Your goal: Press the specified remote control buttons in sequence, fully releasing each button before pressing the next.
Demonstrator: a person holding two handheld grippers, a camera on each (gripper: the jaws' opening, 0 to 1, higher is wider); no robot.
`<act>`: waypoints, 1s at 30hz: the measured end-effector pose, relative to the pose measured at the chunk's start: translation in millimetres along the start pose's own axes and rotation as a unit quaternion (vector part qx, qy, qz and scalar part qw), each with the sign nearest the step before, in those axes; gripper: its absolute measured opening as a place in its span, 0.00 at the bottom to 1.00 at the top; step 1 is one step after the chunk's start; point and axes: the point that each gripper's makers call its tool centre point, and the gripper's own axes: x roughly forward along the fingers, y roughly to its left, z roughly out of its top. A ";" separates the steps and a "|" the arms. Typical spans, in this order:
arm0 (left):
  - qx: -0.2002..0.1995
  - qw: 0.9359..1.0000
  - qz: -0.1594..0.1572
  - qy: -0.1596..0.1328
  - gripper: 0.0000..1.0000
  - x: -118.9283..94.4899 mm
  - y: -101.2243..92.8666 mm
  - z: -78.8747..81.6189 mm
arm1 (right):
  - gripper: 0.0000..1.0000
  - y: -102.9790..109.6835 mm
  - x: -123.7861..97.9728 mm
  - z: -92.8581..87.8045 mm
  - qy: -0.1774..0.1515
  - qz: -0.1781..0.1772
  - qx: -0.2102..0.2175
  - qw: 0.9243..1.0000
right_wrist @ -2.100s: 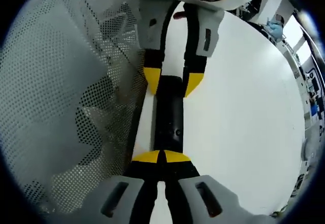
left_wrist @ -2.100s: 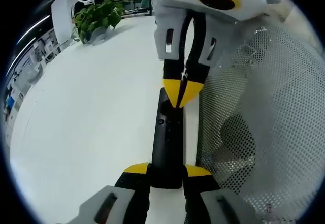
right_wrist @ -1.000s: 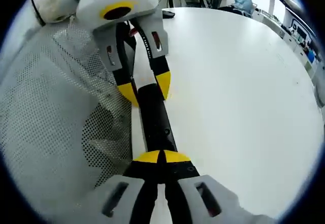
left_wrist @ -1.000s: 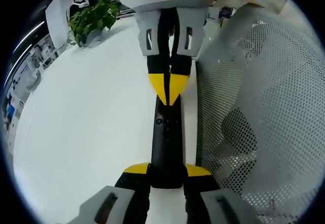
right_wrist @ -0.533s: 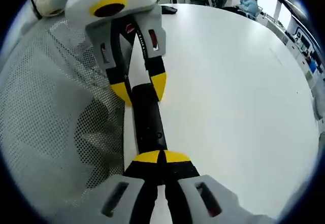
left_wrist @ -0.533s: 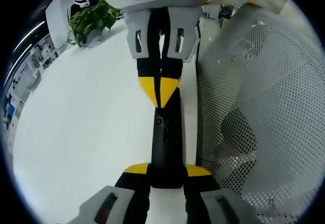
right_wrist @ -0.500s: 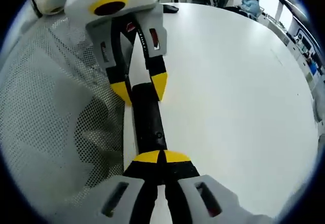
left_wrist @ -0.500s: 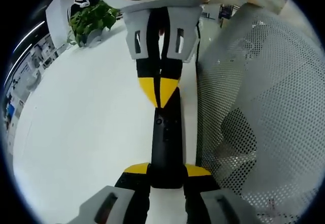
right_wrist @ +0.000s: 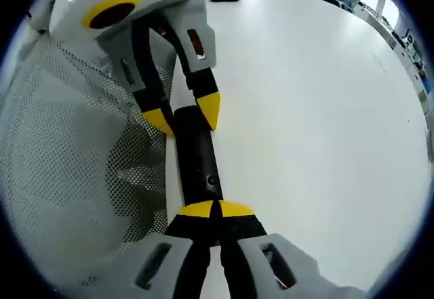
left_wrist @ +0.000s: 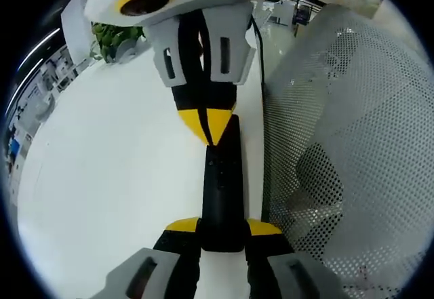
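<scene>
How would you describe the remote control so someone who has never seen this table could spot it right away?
Start at the wide white table, then find the white perforated mesh along one edge. Beside that mesh lies the remote control, a slim black bar held at one end by the left gripper, with the right gripper closed at the other end.

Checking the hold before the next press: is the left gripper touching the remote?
Touching: in the left gripper view the left gripper clamps the remote at its near end.

The remote control (left_wrist: 222, 190) (right_wrist: 195, 156) was a slim black bar lying flat on a white table (left_wrist: 102, 163) (right_wrist: 305, 123), close beside the table's edge. Small round buttons showed on its upper face. Yellow-tipped jaws flanked one end, and closed yellow tips met its face near the other.
</scene>
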 end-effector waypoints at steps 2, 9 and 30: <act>0.000 1.000 0.000 0.000 0.25 0.1 -0.1 -0.1 | 0.00 0.4 -0.6 -0.8 -0.005 -0.002 0.003 1.000; -0.002 1.000 0.001 0.000 0.25 0.2 -0.2 -0.1 | 0.00 4.9 -2.3 -2.9 -0.034 -0.023 -0.013 0.999; -0.001 1.000 0.001 0.001 0.25 -0.2 -0.3 -0.1 | 0.05 16.2 -6.6 -14.3 -0.036 -0.064 -0.056 0.996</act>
